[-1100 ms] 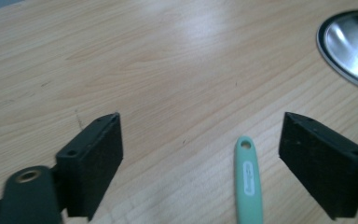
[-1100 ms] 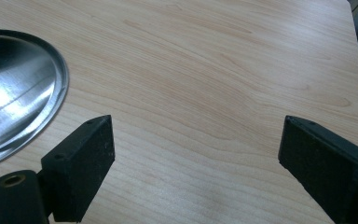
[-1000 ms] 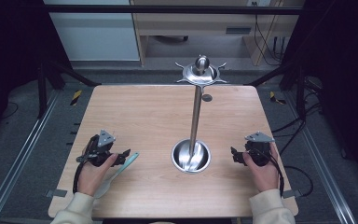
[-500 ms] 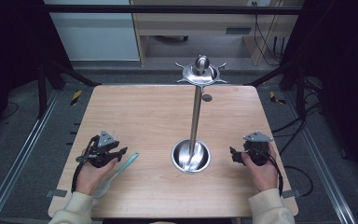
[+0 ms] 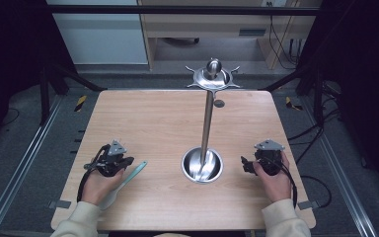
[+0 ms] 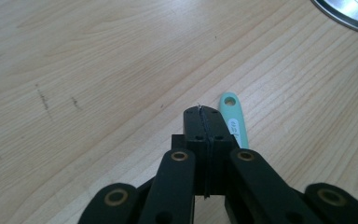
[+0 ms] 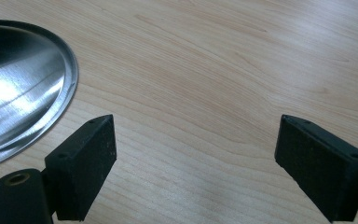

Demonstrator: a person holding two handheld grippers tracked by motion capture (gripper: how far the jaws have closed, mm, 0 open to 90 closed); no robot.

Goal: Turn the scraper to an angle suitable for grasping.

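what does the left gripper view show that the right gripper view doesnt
Left gripper view alone: the left tool with its jaws pressed shut on nothing, and beside it the mint green utensil handle with a hole at its end, lying on the wood.
Right gripper view alone: the right tool with its jaws spread wide over bare wood.
Both: the wooden table and an edge of the steel stand base.

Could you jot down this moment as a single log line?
left gripper: shut, empty, beside mint-green plastic utensil | right gripper: open, empty, over wooden table | steel hook stand: bare
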